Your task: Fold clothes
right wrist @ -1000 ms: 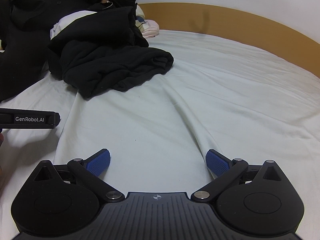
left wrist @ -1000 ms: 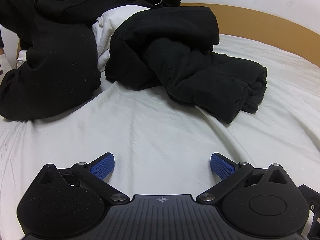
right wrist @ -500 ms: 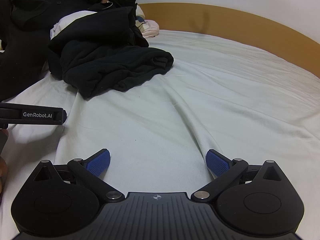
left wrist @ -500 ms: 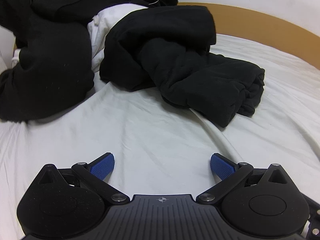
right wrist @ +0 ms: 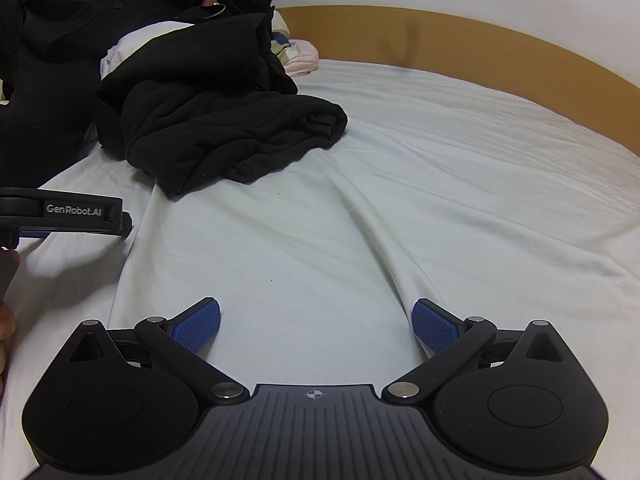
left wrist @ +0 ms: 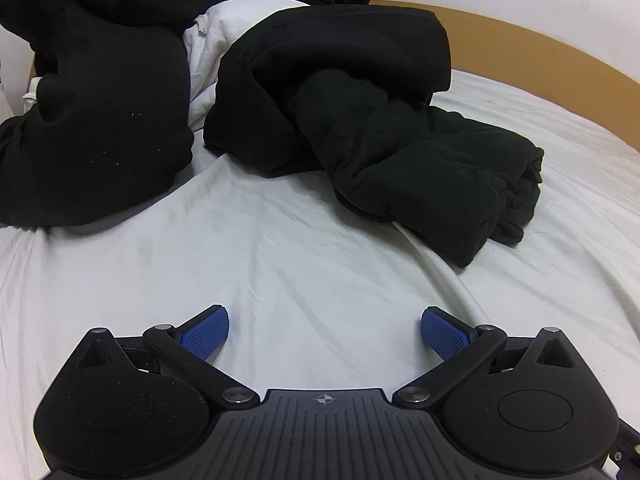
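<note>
Two grippers, both spread wide, both empty. The left gripper [left wrist: 324, 330] hovers low over the white bedsheet [left wrist: 280, 264], its blue pads [left wrist: 204, 330] well apart with nothing but bare sheet between them. Straight ahead of it, further up the bed, lies the black garment [left wrist: 420, 168], a thick fleecy heap, rumpled and bunched, its nearest folded end pointing down toward the right side of the view. It is clear of the fingers, not touching them.

Over on the right wrist camera, the right gripper [right wrist: 316, 326] is in the same pose: jaws open, blue pads [right wrist: 434, 326] parted over the sheet, a long crease in the fabric running down to the right-hand pad. From here the black garment [right wrist: 224, 140] sits up and to the left, well apart from the fingers. The left gripper's body [right wrist: 72, 212] pokes in at the left edge, marked "GenRobot.AI", and it is level with the near end of the garment but off to its side.

Behind the heap, a person in dark clothing [right wrist: 120, 28] reclines on the bed, one hand raised near the head. A white pillow [left wrist: 236, 28] shows between that person and the garment. A pale pink bundle [right wrist: 300, 56] rests further back, against the tan headboard [right wrist: 480, 44], which curves along the far edge of the mattress.
</note>
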The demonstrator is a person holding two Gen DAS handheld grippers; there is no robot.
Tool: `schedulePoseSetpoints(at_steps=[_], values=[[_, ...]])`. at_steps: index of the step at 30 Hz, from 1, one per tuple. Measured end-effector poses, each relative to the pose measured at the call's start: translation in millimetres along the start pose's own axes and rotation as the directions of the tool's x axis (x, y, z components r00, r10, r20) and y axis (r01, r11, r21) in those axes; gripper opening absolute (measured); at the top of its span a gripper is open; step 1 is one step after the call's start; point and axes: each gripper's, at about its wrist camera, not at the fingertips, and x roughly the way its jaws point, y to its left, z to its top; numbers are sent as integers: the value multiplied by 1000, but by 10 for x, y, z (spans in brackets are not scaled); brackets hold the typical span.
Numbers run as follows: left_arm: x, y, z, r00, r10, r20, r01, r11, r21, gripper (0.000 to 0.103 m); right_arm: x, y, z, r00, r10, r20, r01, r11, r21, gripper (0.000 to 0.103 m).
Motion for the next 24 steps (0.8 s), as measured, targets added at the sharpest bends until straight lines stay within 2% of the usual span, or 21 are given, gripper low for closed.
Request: schedulePoseSetpoints(at_steps=[4, 6, 9, 11, 13, 15, 18, 20, 21, 24], values=[[80, -24, 83, 1000, 19, 22, -17, 996, -87, 102, -24, 10, -15, 1000, 2, -2, -2, 1000, 3, 103], [229, -160, 107, 997, 66, 32, -62, 991, -119, 102, -35, 15, -22, 1000, 3, -3, -3, 1000, 4, 103], [329, -242, 130, 995, 90, 41, -85, 991, -100, 102, -28, 15, -15, 999, 34, -34, -32, 999, 44, 103], [319, -203, 128, 996, 72, 52, -67, 994, -87, 102, -15, 11, -3, 997, 57, -56, -53, 996, 73, 103], [337, -228, 149, 997, 67, 48, -64, 995, -77, 102, -30, 13, -10, 1000, 20, -23, -20, 999, 26, 103], [369, -414, 209, 996, 80, 45, -78, 996, -54, 102, -27, 13, -9, 1000, 11, -14, -11, 1000, 14, 103], [323, -645, 227, 990, 106, 96, -112, 992, 56, 102, -21, 11, -4, 1000, 11, -14, -11, 1000, 14, 103], [255, -737, 264, 985, 99, 144, -115, 988, 107, 102, -15, 6, 1, 1000, 11, -14, -11, 1000, 15, 103], [226, -764, 285, 983, 87, 160, -107, 987, 121, 102, -15, 6, 1, 1000, 11, -14, -11, 1000, 15, 103], [194, -639, 332, 991, -8, 134, 0, 998, 63, 102, -17, 4, 1, 1000, 12, -13, -12, 1000, 16, 103]])
